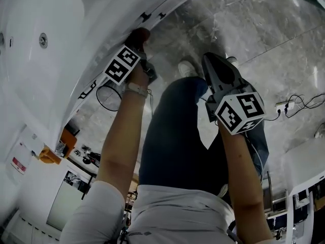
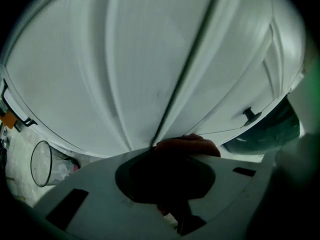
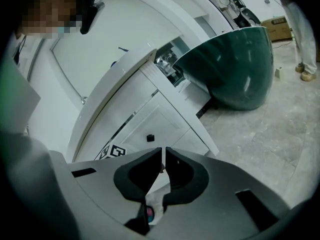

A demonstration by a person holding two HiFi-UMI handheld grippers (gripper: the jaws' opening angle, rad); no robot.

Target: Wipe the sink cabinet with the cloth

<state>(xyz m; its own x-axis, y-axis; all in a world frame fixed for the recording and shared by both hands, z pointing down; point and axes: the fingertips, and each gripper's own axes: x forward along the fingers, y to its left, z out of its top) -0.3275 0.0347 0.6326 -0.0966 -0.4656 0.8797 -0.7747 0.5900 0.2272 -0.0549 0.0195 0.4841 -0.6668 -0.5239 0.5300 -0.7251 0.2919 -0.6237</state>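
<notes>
Cloth point(image 2: 187, 145), pinched in the left hand-held gripper point(image 2: 169, 159), presses the sink cabinet point(image 2: 125, 69) mid-frame to wipe it; right hand-held gripper point(image 3: 163, 159) idles, jaws together, empty.

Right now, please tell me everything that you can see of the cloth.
The cloth is reddish brown and looks soft, bunched into a small wad. The left claw is shut on it, so most lies in shadow between the jaws; only a rounded edge sticks out in front. That edge presses on a white door of the cabinet, close to the dark seam between two doors. In the head view it shows as a small red lump at the claw's tip.
</notes>
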